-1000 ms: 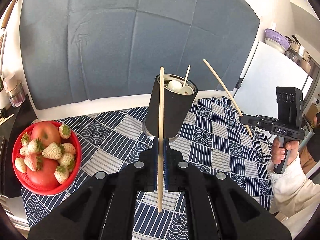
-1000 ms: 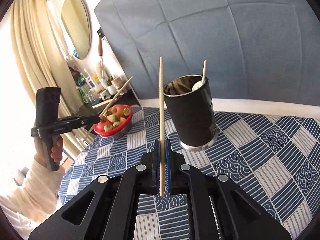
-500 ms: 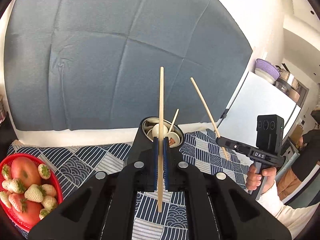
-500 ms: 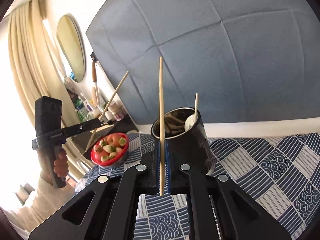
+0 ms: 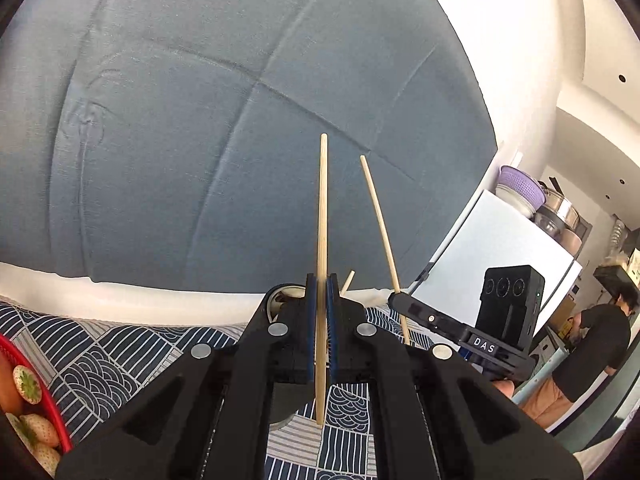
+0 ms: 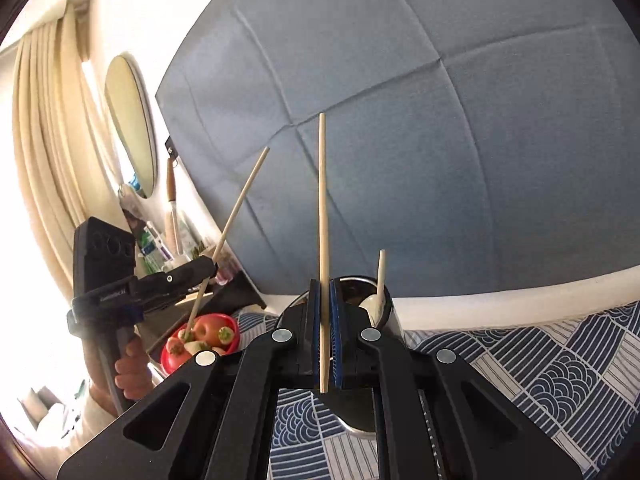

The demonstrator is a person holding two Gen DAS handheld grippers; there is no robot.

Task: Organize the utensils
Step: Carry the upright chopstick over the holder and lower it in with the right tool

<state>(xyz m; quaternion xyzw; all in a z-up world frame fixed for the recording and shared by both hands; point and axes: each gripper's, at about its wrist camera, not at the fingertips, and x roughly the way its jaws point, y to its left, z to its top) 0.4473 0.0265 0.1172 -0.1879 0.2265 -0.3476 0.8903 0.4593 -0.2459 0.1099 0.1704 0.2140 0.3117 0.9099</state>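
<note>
Left hand-held gripper (image 5: 321,334) clamping upright chopstick (image 5: 322,240); right hand-held gripper (image 6: 325,336) gripping second chopstick (image 6: 322,220); both hovering just before dark utensil cup (image 6: 390,320) standing on patterned surface (image 6: 560,360)

Open air above the tabletop (image 6: 560,364), backed by a grey-blue panel (image 5: 200,140). Straight ahead of both jaws, a dark utensil cup (image 6: 394,320), its mouth crowded by a white spoon (image 6: 376,300). Left side blocked by a red fruit bowl (image 6: 232,330). Between the two held chopsticks, only a narrow gap.
</note>
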